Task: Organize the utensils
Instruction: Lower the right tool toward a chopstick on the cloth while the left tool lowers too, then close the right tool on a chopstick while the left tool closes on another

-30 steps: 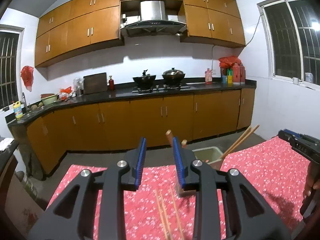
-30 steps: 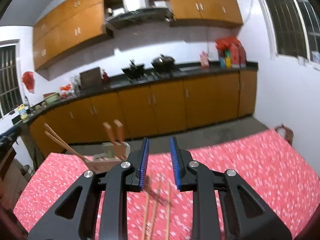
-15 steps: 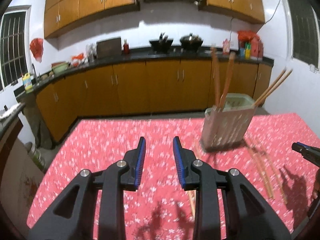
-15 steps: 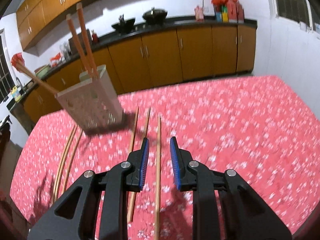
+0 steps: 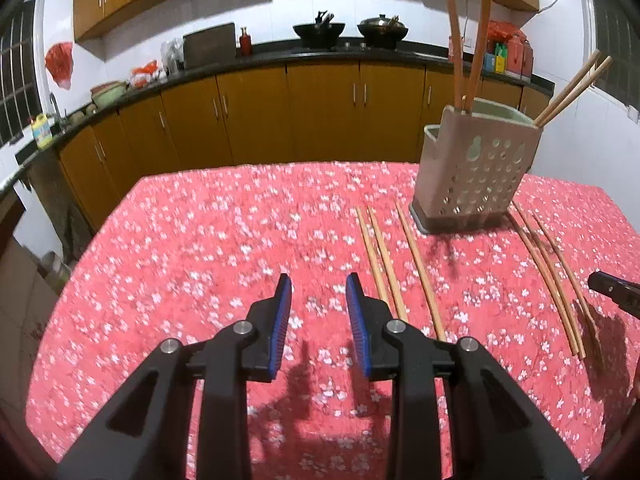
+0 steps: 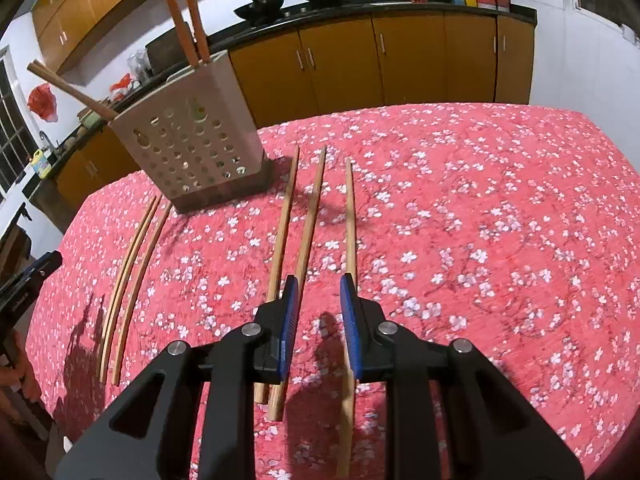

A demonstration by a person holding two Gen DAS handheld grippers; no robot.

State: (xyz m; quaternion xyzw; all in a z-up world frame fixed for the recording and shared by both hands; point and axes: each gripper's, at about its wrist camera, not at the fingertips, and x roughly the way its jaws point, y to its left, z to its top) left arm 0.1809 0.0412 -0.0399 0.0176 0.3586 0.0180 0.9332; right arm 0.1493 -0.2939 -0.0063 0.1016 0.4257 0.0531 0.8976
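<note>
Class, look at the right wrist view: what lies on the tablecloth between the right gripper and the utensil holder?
Three loose chopsticks lie lengthwise there, running from under the right gripper toward the utensil holder. The right wrist view shows it.

Left hand-held gripper (image 5: 316, 294) hovered above the surface, tilted downward, blue-padded fingers (image 5: 282, 316) apart with nothing between them, right hand-held gripper (image 6: 319, 294) likewise angled down, fingers parted and empty, its black tip (image 5: 614, 292) visible at the left view's right edge

A perforated beige utensil holder (image 6: 192, 142) stands upright, holding four chopsticks. Loose wooden chopsticks (image 6: 310, 236) lie flat on both sides of it
</note>
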